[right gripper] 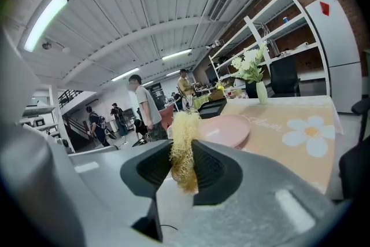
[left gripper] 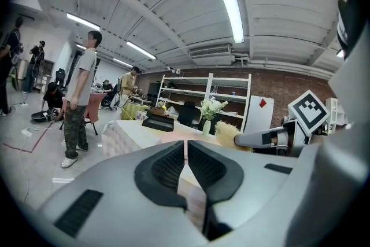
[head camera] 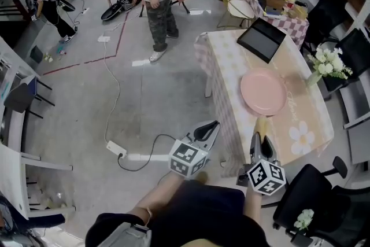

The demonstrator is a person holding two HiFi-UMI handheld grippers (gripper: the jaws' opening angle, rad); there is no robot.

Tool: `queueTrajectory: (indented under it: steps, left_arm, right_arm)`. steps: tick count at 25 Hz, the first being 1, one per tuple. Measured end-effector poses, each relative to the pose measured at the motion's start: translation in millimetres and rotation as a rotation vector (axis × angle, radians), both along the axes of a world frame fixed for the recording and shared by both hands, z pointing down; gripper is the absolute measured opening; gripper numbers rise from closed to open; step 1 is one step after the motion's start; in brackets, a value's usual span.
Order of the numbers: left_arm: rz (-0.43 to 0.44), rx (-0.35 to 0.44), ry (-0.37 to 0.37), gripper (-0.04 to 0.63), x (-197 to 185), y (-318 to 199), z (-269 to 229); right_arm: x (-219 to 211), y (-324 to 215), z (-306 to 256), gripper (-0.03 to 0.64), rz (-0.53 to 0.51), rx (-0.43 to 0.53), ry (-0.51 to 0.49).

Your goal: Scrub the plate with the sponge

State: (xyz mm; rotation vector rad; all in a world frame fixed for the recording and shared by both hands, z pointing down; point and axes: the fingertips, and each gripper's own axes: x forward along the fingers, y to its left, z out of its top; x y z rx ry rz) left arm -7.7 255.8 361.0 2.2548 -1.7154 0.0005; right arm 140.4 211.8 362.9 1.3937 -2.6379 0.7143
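A pink plate [head camera: 263, 92] lies on the table [head camera: 300, 118], which has a beige flower-print cloth. My right gripper [head camera: 261, 136] hovers over the table's near edge, just short of the plate, and is shut on a yellow fibrous sponge [head camera: 261, 124]. In the right gripper view the sponge [right gripper: 184, 150] is pinched between the jaws, and the plate [right gripper: 224, 129] lies just beyond it. My left gripper [head camera: 211, 127] hangs over the floor left of the table, shut on nothing. The left gripper view shows the sponge [left gripper: 231, 135] to the right.
A black tablet [head camera: 262, 39] lies at the table's far end, and a vase of white flowers [head camera: 326, 63] stands at its right edge. Black office chairs [head camera: 315, 199] stand to the right. A person [head camera: 159, 3] stands on the floor beyond, where a power strip [head camera: 115, 149] and cable lie.
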Motion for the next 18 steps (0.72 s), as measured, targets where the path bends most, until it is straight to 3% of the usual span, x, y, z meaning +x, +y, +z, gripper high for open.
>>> queueTrajectory:
  steps: [18]
  left_arm:
    - [0.022,-0.060,0.017,0.025,21,-14,19]
  right_arm:
    - [11,-15,7,0.094,-0.019,-0.036,0.004]
